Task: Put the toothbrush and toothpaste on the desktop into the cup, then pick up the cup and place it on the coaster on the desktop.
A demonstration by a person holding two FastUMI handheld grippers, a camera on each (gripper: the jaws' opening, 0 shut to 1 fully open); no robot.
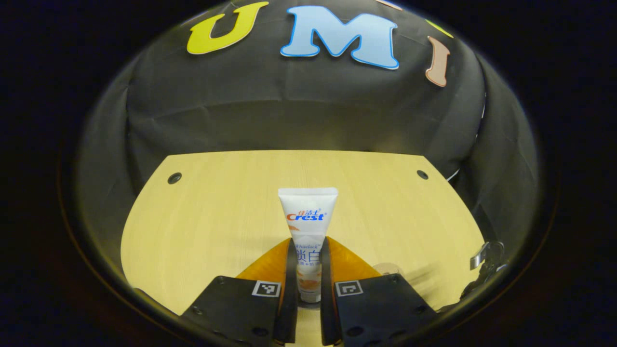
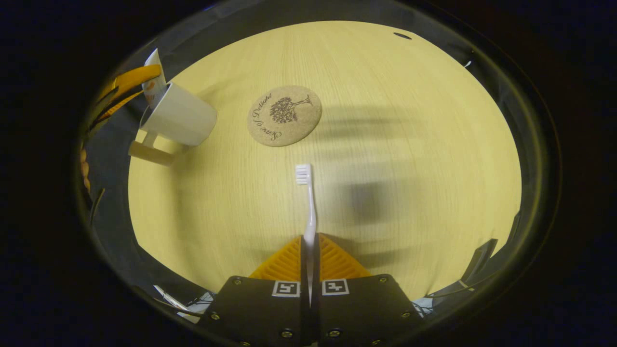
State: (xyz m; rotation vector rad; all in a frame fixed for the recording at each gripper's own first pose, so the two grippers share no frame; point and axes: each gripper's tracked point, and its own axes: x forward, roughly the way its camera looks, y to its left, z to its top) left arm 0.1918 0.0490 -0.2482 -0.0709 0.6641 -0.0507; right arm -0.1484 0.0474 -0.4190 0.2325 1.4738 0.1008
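Left gripper [image 1: 308, 270]: I am seeing it clenching the toothpaste [image 1: 308, 231], both fingers pressing on the lower part of the tube, which is standing upright between them with its flat crimped end on top.
Under the left gripper: in the left gripper view a rounded rim is showing just below the tube's cap end; I cannot tell from here what it belongs to.
Left view, farther off: the pale wooden tabletop [image 1: 217, 217] is stretching away to two dark holes near its back corners, with the black cloth wall [image 1: 299, 111] rising behind it.
Right gripper [image 2: 309, 270]: I am seeing it clamping the toothbrush [image 2: 310, 212] by the handle, fingers closed tight on it, the bristled head pointing away from me above the tabletop [image 2: 409, 144].
Right view, middle distance: the round cork coaster [image 2: 284, 115] is lying flat on the tabletop, beyond the brush head and apart from it.
Right view, far left: the white cup [image 2: 176, 120] is sitting near the tabletop's edge, left of the coaster and not touching it, with the toothpaste tube [image 2: 153, 79] poking out of its mouth and the other gripper's fingers [image 2: 130, 79] beside it.
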